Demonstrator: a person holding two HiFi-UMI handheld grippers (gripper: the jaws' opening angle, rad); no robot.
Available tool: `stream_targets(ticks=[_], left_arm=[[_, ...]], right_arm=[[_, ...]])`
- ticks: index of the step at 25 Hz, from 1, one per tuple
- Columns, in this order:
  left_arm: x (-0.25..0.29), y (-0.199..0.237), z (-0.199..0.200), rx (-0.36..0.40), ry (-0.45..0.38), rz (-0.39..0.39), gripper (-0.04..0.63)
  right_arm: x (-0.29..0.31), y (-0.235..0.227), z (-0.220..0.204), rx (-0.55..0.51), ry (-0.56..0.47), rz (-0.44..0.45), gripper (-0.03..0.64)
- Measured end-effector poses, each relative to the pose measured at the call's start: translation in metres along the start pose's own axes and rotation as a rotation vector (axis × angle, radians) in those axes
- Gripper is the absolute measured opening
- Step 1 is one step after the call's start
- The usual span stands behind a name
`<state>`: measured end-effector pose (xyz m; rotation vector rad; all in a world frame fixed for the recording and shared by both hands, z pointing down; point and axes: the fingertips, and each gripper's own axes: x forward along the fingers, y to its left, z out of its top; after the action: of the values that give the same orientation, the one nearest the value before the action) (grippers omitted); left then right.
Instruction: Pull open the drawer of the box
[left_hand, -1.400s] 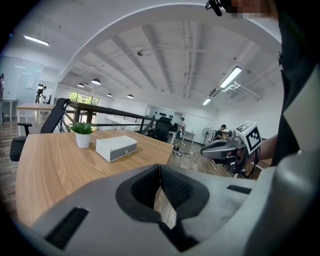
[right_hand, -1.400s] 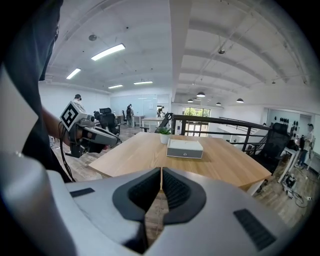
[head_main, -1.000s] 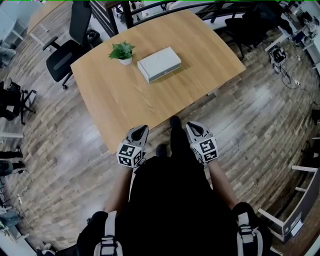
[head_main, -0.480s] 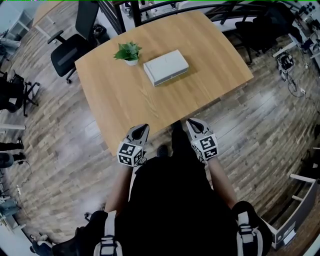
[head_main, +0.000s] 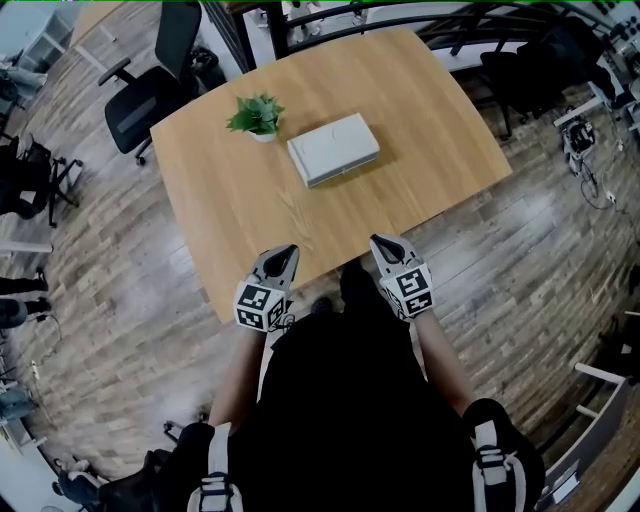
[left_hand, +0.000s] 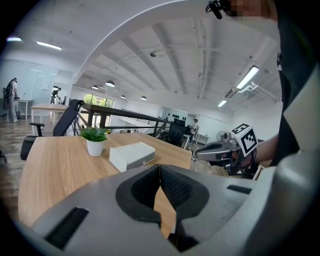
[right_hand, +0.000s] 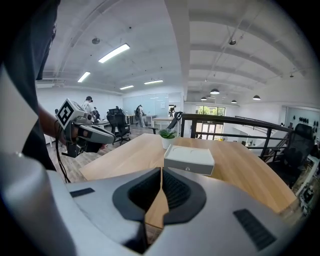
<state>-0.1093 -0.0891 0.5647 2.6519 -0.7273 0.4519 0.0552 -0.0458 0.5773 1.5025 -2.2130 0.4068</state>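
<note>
A flat white box (head_main: 333, 148) lies in the middle of the wooden table (head_main: 240, 215), its drawer front facing the near side with a small metal pull. In the left gripper view the box (left_hand: 132, 154) lies ahead and left; in the right gripper view the box (right_hand: 190, 159) lies straight ahead. My left gripper (head_main: 283, 255) and right gripper (head_main: 383, 245) hover at the table's near edge, well short of the box. Both have their jaws closed together with nothing between them. The drawer is closed.
A small potted plant (head_main: 257, 116) stands just left of the box. An office chair (head_main: 150, 85) sits at the far left of the table, more chairs and desks around. Wooden floor surrounds the table. A black railing (right_hand: 235, 125) runs behind it.
The view has shifted a little closer to the table. Both grippers have edged up to the table's near edge. The box has not moved.
</note>
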Motion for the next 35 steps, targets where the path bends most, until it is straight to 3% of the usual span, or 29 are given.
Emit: stream_targets(ticks=[11, 26, 35], left_arm=[[0.022, 0.028, 0.015, -0.015, 0.014, 0.081, 0.025], [0.046, 0.059, 0.042, -0.059, -0.009, 0.251, 0.025], [0.055, 0.064, 0.046, -0.096, -0.009, 0.354, 0.025]], right_arm=[[0.048, -0.029, 0.014, -0.009, 0.002, 0.086, 0.028], [0.128, -0.070, 0.025, -0.079, 0.063, 0.262, 0.028], [0.167, -0.081, 0.007, -0.124, 0.141, 0.381, 0.028]])
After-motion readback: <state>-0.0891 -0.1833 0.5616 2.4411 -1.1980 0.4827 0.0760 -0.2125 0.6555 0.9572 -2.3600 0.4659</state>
